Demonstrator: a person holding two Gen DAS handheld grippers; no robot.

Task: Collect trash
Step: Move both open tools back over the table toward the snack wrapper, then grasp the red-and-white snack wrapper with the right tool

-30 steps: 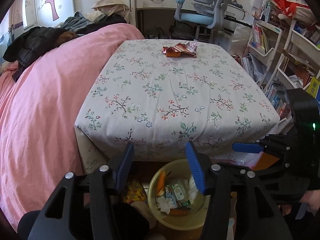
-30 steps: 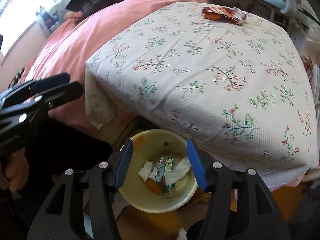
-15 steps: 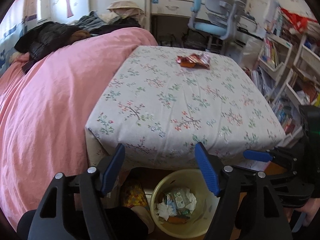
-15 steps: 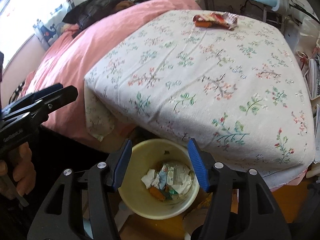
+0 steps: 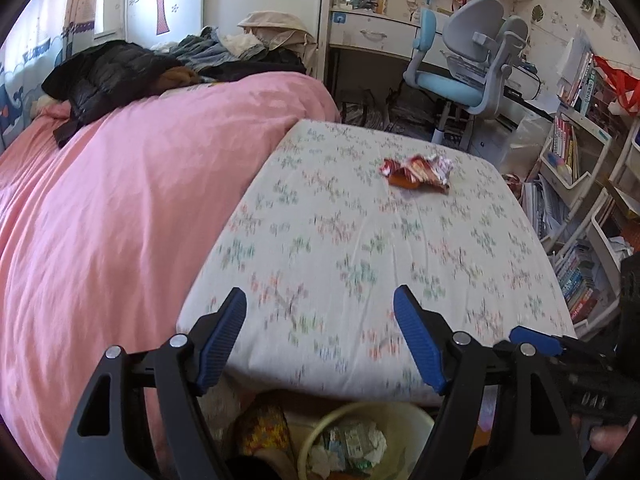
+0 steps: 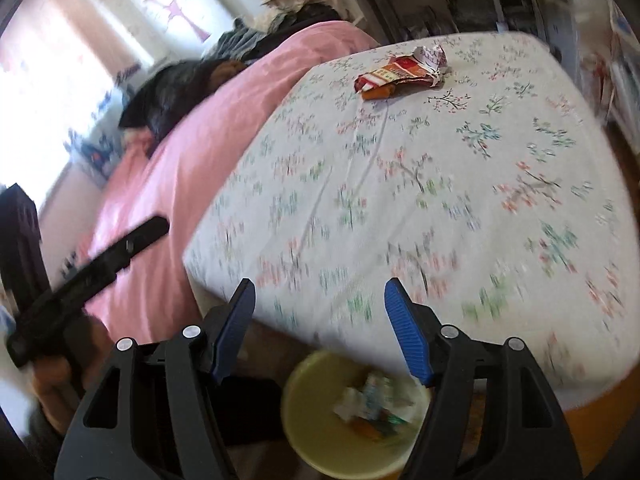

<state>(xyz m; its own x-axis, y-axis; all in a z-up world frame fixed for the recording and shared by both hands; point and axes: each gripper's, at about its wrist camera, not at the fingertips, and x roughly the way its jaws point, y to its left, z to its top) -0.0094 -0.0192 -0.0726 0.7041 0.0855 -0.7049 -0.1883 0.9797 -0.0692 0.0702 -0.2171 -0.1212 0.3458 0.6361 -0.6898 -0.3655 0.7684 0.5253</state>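
Observation:
Crumpled red, orange and white snack wrappers lie at the far end of the table with the floral cloth. Below the near table edge stands a yellow bin holding wrappers and tissue. My left gripper hovers over the near table edge, jaws opening, nothing between them. My right gripper is above the bin and near edge, jaws opening and empty. The right gripper shows at the lower right of the left wrist view; the left gripper shows at the left of the right wrist view.
A bed with a pink cover lies against the table's left side, with dark clothes piled on it. A blue-grey desk chair and a desk stand beyond the table. Shelves of books line the right.
Both grippers rose and moved from above the bin toward the table; the bin slid to the bottom of both views. Both sets of jaws opened wider.

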